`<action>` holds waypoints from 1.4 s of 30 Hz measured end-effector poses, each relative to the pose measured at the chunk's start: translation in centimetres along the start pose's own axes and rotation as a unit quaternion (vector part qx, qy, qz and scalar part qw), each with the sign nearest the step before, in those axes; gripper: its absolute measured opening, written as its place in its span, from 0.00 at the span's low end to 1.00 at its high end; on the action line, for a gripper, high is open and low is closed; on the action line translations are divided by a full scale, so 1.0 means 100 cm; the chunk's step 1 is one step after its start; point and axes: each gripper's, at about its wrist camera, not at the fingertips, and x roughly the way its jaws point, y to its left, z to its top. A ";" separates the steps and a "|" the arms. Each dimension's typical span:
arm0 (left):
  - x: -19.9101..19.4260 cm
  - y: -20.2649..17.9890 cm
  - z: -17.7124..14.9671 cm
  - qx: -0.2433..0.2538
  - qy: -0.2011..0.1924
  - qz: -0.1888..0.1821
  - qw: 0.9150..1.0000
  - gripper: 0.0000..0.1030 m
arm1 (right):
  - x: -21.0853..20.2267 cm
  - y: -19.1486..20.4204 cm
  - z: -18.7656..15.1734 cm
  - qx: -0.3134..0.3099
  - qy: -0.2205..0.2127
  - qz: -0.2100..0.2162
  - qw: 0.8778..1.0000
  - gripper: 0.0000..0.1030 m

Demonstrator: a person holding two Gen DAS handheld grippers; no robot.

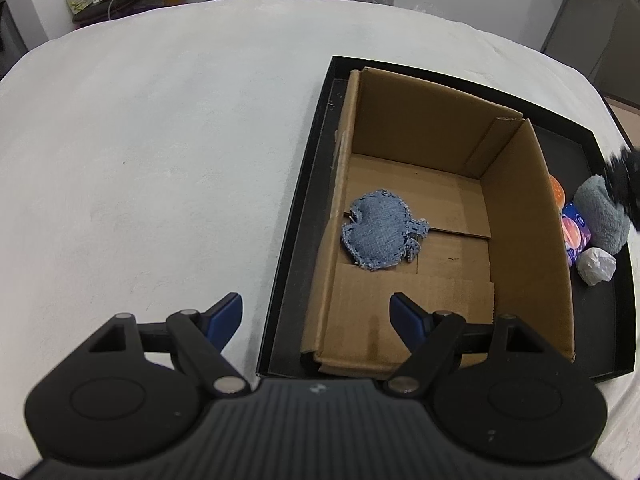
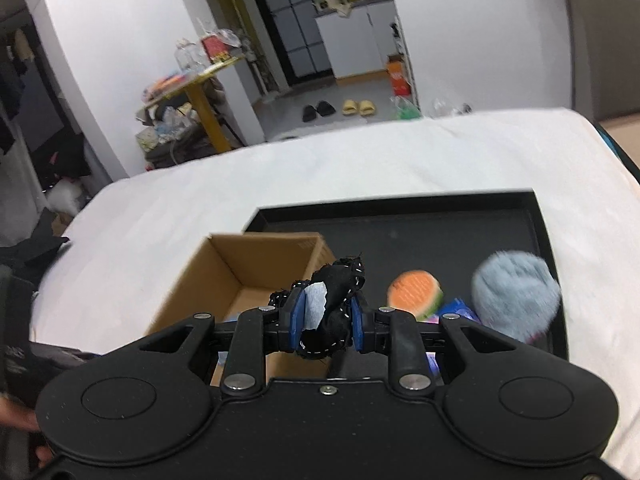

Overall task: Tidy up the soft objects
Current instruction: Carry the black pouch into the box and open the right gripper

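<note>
A cardboard box [image 1: 520, 216] [image 2: 224, 264] stands in the left part of a black tray [image 1: 292, 248] [image 2: 400, 220]. A blue denim soft piece [image 1: 380, 236] lies on the box floor. My left gripper [image 1: 316, 312] hangs open over the box's near left corner with nothing between its fingers. My right gripper [image 2: 325, 316] is shut on a black fabric piece [image 2: 334, 312] with white stitching and a pale tag, held above the tray beside the box. In the tray right of the box lie a grey plush [image 1: 600, 216] [image 2: 516, 296], an orange ball [image 2: 416, 292] and a colourful packet [image 1: 576, 236].
A crumpled white wad [image 1: 596, 266] lies in the tray by the packet. The tray sits on a white cloth-covered table [image 1: 160, 160] [image 2: 360, 160]. A hand [image 2: 20, 420] shows at the lower left of the right wrist view. Slippers and cluttered furniture stand beyond the table.
</note>
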 end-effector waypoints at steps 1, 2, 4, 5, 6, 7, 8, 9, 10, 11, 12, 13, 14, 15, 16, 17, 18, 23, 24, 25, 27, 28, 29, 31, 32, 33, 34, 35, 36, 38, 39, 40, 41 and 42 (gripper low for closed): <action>0.000 0.000 0.000 0.002 0.000 -0.001 1.000 0.77 | 0.001 0.003 0.003 -0.002 -0.002 0.004 1.000 0.23; 0.001 0.000 0.001 0.003 0.001 -0.003 1.000 0.77 | 0.002 0.007 0.006 -0.005 -0.002 0.009 1.000 0.23; 0.002 0.001 0.001 0.003 0.002 -0.006 1.000 0.77 | 0.007 0.013 0.010 -0.015 -0.003 0.014 1.000 0.23; 0.002 0.001 0.002 0.002 0.003 -0.006 1.000 0.77 | 0.009 0.016 0.012 -0.019 -0.003 0.016 1.000 0.23; 0.003 0.002 0.002 0.000 0.004 -0.007 1.000 0.77 | 0.012 0.019 0.014 -0.022 -0.003 0.018 1.000 0.23; 0.004 0.003 0.003 -0.001 0.006 -0.009 1.000 0.77 | 0.013 0.021 0.015 -0.024 -0.002 0.019 1.000 0.23; 0.005 0.004 0.003 -0.002 0.007 -0.010 1.000 0.77 | 0.015 0.023 0.017 -0.027 -0.001 0.019 0.999 0.23; 0.006 0.004 0.003 -0.003 0.008 -0.012 1.000 0.77 | 0.018 0.025 0.018 -0.030 0.000 0.019 0.999 0.23; 0.007 0.005 0.004 -0.003 0.009 -0.013 1.000 0.77 | 0.019 0.028 0.019 -0.032 0.001 0.020 0.999 0.23; 0.008 0.006 0.004 -0.003 0.010 -0.014 1.000 0.77 | 0.021 0.030 0.021 -0.036 0.003 0.020 0.999 0.24; 0.009 0.007 0.005 -0.003 0.011 -0.016 1.000 0.77 | 0.023 0.032 0.023 -0.039 0.004 0.021 0.999 0.24; 0.010 0.008 0.005 -0.004 0.012 -0.018 1.000 0.77 | 0.024 0.034 0.024 -0.043 0.004 0.022 0.999 0.24; 0.010 0.008 0.006 -0.004 0.013 -0.020 1.000 0.77 | 0.025 0.037 0.025 -0.047 0.005 0.024 0.999 0.24; 0.011 0.009 0.006 -0.003 0.013 -0.023 1.000 0.77 | 0.027 0.040 0.028 -0.051 0.005 0.027 0.998 0.24; 0.011 0.009 0.007 -0.002 0.012 -0.026 1.000 0.77 | 0.029 0.044 0.029 -0.054 0.006 0.030 0.998 0.24; 0.011 0.010 0.007 -0.001 0.011 -0.028 1.000 0.77 | 0.030 0.048 0.030 -0.058 0.006 0.032 0.998 0.24; 0.011 0.010 0.008 0.000 0.007 -0.029 1.000 0.77 | 0.033 0.051 0.031 -0.062 0.008 0.034 0.998 0.24; 0.009 0.014 0.010 0.007 -0.013 -0.022 1.000 0.73 | 0.046 0.060 0.031 -0.069 0.023 0.037 0.997 0.24; 0.010 0.015 0.010 0.004 -0.014 -0.024 1.000 0.68 | 0.049 0.061 0.031 -0.069 0.025 0.038 0.997 0.24; 0.010 0.017 0.011 0.001 -0.015 -0.026 1.000 0.65 | 0.051 0.062 0.030 -0.068 0.027 0.038 0.997 0.24; 0.012 0.020 0.012 -0.002 -0.014 -0.027 1.000 0.47 | 0.055 0.066 0.031 -0.069 0.031 0.040 0.996 0.24; 0.013 0.021 0.012 -0.005 -0.011 -0.027 1.000 0.44 | 0.057 0.068 0.031 -0.070 0.032 0.041 0.996 0.24; 0.015 0.022 0.012 -0.009 -0.008 -0.031 0.999 0.37 | 0.057 0.070 0.031 -0.072 0.033 0.042 0.996 0.24; 0.016 0.023 0.012 -0.013 -0.004 -0.042 0.999 0.27 | 0.060 0.073 0.033 -0.074 0.034 0.045 0.996 0.24; 0.016 0.023 0.012 -0.012 -0.005 -0.046 0.999 0.22 | 0.061 0.074 0.033 -0.076 0.035 0.048 0.995 0.24; 0.016 0.022 0.011 -0.012 -0.006 -0.048 0.999 0.18 | 0.061 0.075 0.034 -0.077 0.035 0.050 0.995 0.24; 0.016 0.021 0.012 -0.012 -0.005 -0.051 0.999 0.15 | 0.063 0.076 0.035 -0.077 0.037 0.053 0.995 0.24; 0.016 0.020 0.013 -0.014 -0.004 -0.055 0.998 0.13 | 0.065 0.078 0.036 -0.081 0.038 0.055 0.994 0.24; 0.016 0.019 0.013 -0.016 -0.002 -0.058 0.998 0.13 | 0.067 0.080 0.037 -0.086 0.039 0.056 0.994 0.24; 0.017 0.018 0.014 -0.019 -0.003 -0.057 0.998 0.13 | 0.072 0.086 0.040 -0.101 0.041 0.059 0.992 0.28; 0.016 0.018 0.014 -0.019 -0.002 -0.058 0.998 0.13 | 0.074 0.089 0.041 -0.107 0.042 0.060 0.992 0.28; 0.016 0.019 0.015 -0.019 -0.001 -0.059 0.998 0.13 | 0.075 0.093 0.042 -0.115 0.042 0.062 0.991 0.31; 0.016 0.018 0.015 -0.020 0.001 -0.059 0.998 0.13 | 0.075 0.095 0.042 -0.120 0.041 0.062 0.990 0.40; 0.016 0.018 0.015 -0.019 0.002 -0.059 0.998 0.13 | 0.073 0.096 0.042 -0.123 0.038 0.060 0.990 0.50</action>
